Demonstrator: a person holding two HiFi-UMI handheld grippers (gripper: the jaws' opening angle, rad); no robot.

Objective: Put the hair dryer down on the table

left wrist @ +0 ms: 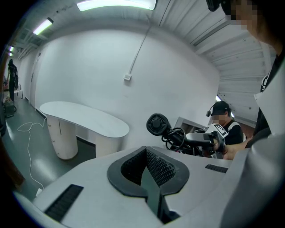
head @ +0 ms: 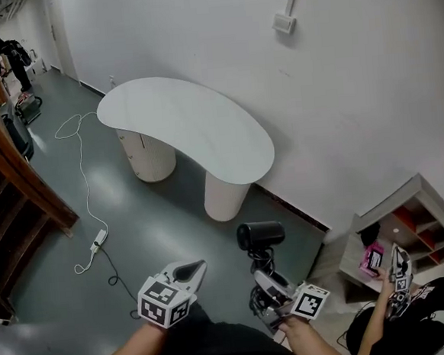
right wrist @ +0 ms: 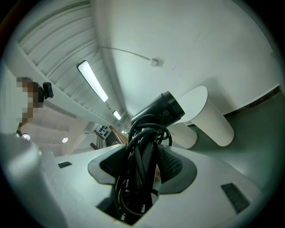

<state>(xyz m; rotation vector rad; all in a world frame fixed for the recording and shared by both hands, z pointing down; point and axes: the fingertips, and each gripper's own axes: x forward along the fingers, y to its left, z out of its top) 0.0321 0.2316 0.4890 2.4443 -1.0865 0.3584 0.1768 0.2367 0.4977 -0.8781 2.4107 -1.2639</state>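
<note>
A black hair dryer [head: 260, 236] with its cord wound round the handle stands upright in my right gripper [head: 264, 281], which is shut on that handle. In the right gripper view the dryer [right wrist: 163, 111] rises between the pads, its barrel toward the white kidney-shaped table [right wrist: 196, 99]. That table [head: 180, 126] stands on two round pedestals ahead of me, its top bare. My left gripper [head: 191, 271] is low at the left, shut and holding nothing. In the left gripper view its jaws [left wrist: 149, 171] meet, with the dryer [left wrist: 158, 124] off to the right and the table [left wrist: 84, 116] at the left.
A white cable and power strip [head: 97, 240] lie on the grey floor left of the table. Wooden stairs [head: 15, 174] run along the left edge. A seated person [head: 438, 301] with another gripper and a low shelf [head: 397, 220] are at the right. The wall is close behind the table.
</note>
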